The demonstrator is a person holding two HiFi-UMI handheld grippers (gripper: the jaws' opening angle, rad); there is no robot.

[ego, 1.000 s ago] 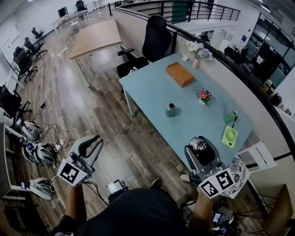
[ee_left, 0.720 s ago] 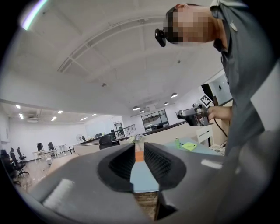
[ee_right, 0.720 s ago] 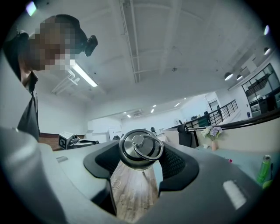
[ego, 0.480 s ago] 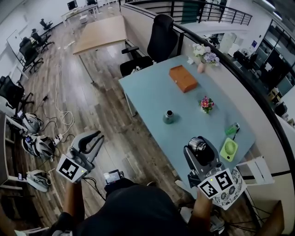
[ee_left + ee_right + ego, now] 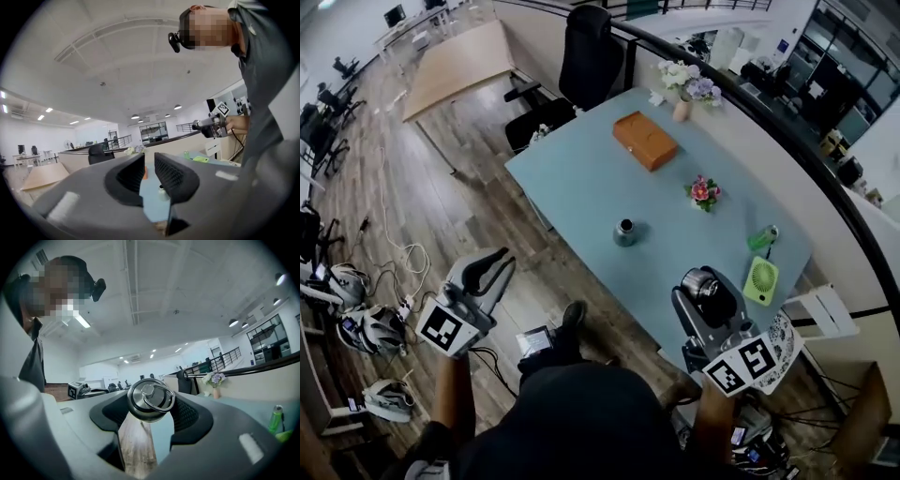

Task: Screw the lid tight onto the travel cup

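Right gripper view shows the right tongs (image 5: 151, 414) clamped on the lid (image 5: 150, 398); the left tongs (image 5: 149, 173) are closed and empty. The travel cup (image 5: 624, 232) stands on the surface (image 5: 581, 178), well ahead of both. Unbraced, it could spin or tip under twisting. It looks grey, squat, dark-mouthed; the lid is polished steel, ring-topped.

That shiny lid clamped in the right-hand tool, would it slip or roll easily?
Probably slippery: the lid looks like polished metal, though the ribbed pads clamping its sides should help. It is round, so it would likely roll if dropped on edge. Its loose-looking ring may flop about.
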